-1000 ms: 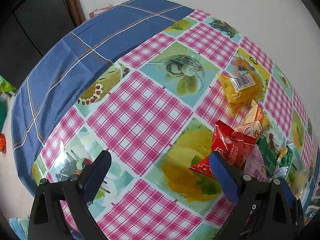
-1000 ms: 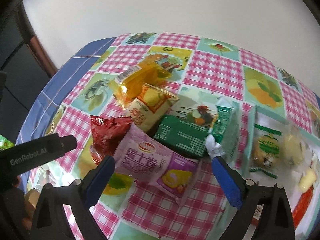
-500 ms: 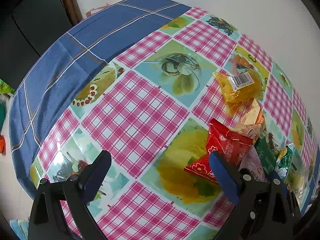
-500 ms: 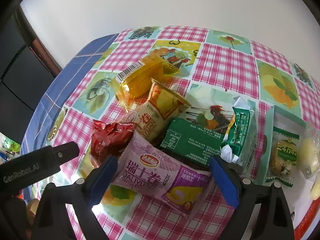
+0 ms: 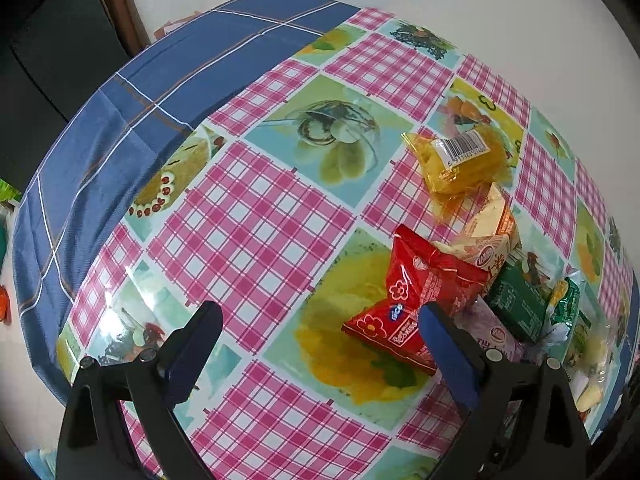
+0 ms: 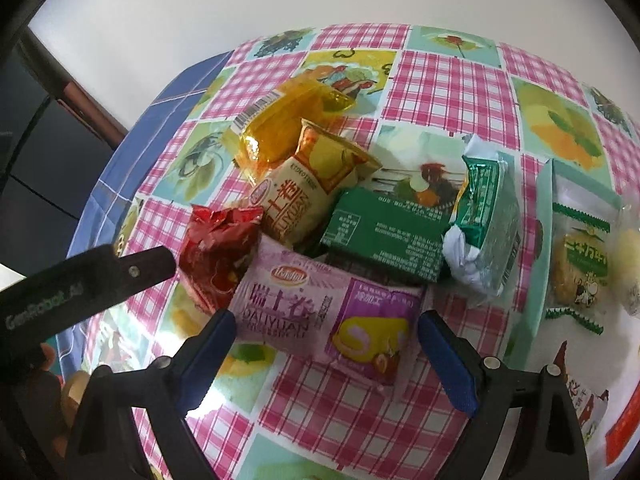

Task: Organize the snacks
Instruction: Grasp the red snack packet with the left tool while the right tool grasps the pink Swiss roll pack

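A heap of snack packs lies on the checked tablecloth (image 6: pixel 448 88). My right gripper (image 6: pixel 326 320) is open and points down, its blue fingertips standing either side of a purple roll-cake pack (image 6: pixel 304 304) without pressing it. Behind that pack lie a red packet (image 6: pixel 216 248), a cream and yellow pack (image 6: pixel 304 196), a clear yellow pack (image 6: pixel 288 128), a dark green pack (image 6: pixel 384 236) and a light green pack (image 6: pixel 488 216). My left gripper (image 5: pixel 318 312) is open over bare cloth, its right finger just beside the red packet (image 5: pixel 420 300).
A clear cookie pack (image 6: pixel 580 256) on a pale green card lies at the right. The blue cloth (image 5: pixel 120 128) hangs over the table's left edge, with dark furniture beyond. A white wall stands behind the table. One finger of the left gripper (image 6: pixel 132 272) reaches in beside the red packet.
The right gripper has tipped toward the heap, so the purple pack now sits between its fingertips. The left gripper has hardly shifted. No pack has been moved.
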Motion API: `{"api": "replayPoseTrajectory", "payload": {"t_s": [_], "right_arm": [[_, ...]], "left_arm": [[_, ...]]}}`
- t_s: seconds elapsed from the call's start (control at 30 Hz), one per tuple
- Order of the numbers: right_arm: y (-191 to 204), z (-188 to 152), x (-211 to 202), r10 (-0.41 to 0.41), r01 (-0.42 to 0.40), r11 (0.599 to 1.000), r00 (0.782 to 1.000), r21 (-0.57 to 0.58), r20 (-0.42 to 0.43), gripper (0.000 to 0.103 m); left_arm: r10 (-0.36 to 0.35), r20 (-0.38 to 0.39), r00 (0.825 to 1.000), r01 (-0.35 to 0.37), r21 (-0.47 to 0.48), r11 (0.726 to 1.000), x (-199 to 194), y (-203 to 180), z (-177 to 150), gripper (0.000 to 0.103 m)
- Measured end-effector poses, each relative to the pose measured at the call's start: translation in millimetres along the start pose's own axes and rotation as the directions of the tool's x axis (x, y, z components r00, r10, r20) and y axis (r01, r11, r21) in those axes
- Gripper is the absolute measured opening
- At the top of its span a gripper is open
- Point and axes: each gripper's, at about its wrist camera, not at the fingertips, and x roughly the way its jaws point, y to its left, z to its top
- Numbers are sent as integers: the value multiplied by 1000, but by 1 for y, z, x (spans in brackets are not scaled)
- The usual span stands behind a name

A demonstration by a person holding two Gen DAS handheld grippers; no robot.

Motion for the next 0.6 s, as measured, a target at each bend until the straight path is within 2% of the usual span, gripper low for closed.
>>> {"api": "replayPoseTrajectory", "payload": {"t_s": [0.1, 0.27, 0.43, 0.6], "right_arm": [[0, -2, 1, -24, 24, 1000, 1000, -2, -14, 93], [-4, 2, -8, -16, 15, 1000, 1000, 23, 17, 92], [4, 2, -13, -83, 83, 993, 997, -79, 3, 92], [11, -4, -6, -146, 141, 979, 989, -144, -24, 92]], "left_arm": [[5, -2, 1000, -5, 3, 1000, 1, 0, -1, 98], [9, -1, 1000, -9, -1, 1000, 2, 1, 0, 98], [7, 5, 1000, -7, -27, 1000, -1, 7, 2, 98], [4, -3, 1000, -4, -10, 1000, 0, 2, 1, 98]]}}
